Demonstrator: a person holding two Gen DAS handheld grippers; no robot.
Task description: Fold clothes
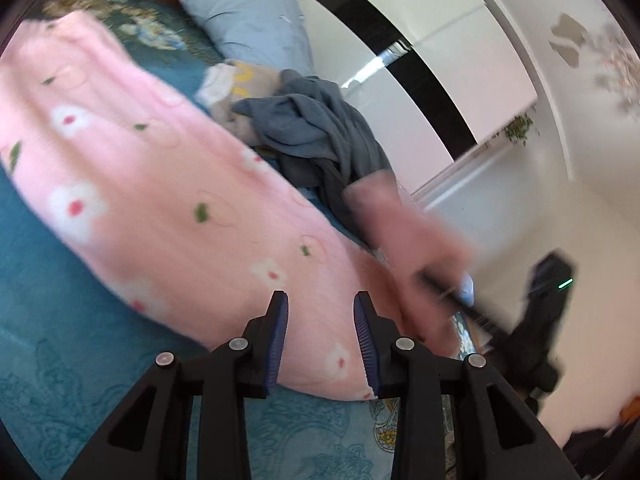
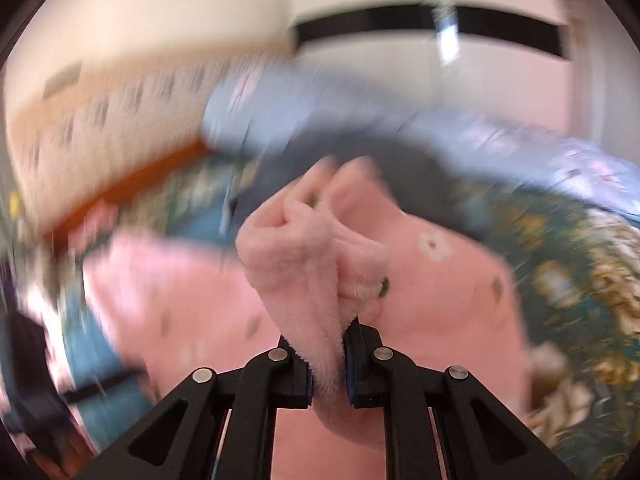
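A pink fleece garment with white flowers (image 1: 168, 200) lies stretched across the teal bedspread (image 1: 60, 360). My left gripper (image 1: 321, 300) is open, its jaws apart just above the garment's near edge, holding nothing. My right gripper (image 2: 326, 344) is shut on a bunched fold of the same pink garment (image 2: 312, 260), which rises between its pads. The right gripper also shows in the left wrist view (image 1: 452, 292), blurred, at the garment's right end. The right wrist view is motion-blurred.
A crumpled grey garment (image 1: 320, 136) and a beige one (image 1: 236, 84) lie piled beyond the pink one. A light blue flowered pillow (image 1: 248, 16) sits at the bed's head. A white wardrobe with a black stripe (image 1: 420, 80) stands past the bed's edge.
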